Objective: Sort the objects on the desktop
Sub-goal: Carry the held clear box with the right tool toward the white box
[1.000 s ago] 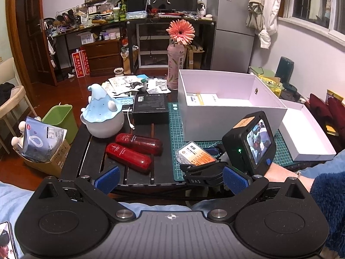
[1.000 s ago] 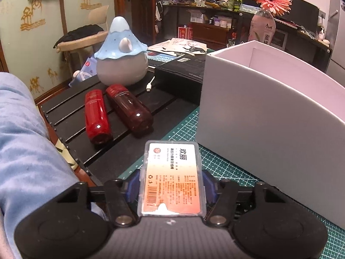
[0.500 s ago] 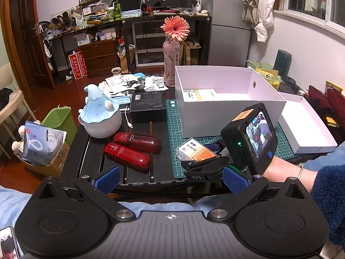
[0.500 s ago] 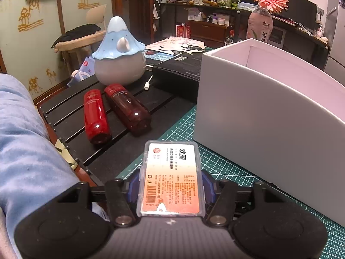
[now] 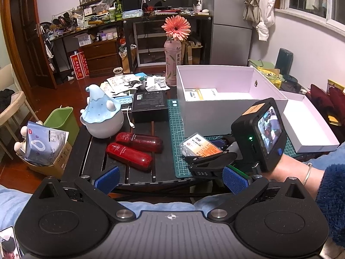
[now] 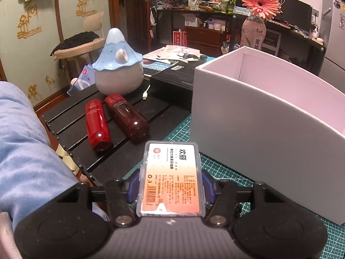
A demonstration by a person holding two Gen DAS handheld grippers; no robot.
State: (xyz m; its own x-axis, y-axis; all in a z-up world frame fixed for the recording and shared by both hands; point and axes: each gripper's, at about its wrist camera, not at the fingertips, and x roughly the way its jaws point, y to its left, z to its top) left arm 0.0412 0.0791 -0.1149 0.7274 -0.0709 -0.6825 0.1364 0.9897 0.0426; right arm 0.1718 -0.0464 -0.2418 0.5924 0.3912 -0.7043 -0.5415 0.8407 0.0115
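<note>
Raised slightly, right gripper (image 6: 170, 188) grips plastic case (image 6: 171, 177).

The small case (image 6: 171, 178) is showing clear, glossy plastic over an orange and white printed paper label. The two red bottles (image 6: 114, 124) are gleaming like smooth translucent plastic, each catching a bright highlight. The blue-capped figure (image 6: 118, 64) is looking like glazed ceramic, smooth and softly shiny. The white box (image 5: 226, 99) is presenting matt, smooth card, and its lid (image 5: 310, 125) likewise. The table (image 5: 120, 172) is showing black matt slats, while the green cutting mat (image 6: 215, 161) is lying dull with a printed grid. The left gripper (image 5: 170, 180) is wearing rough blue pads on matt black plastic. The sleeve (image 5: 332, 194) is looking fluffy, deep-piled cloth.
</note>
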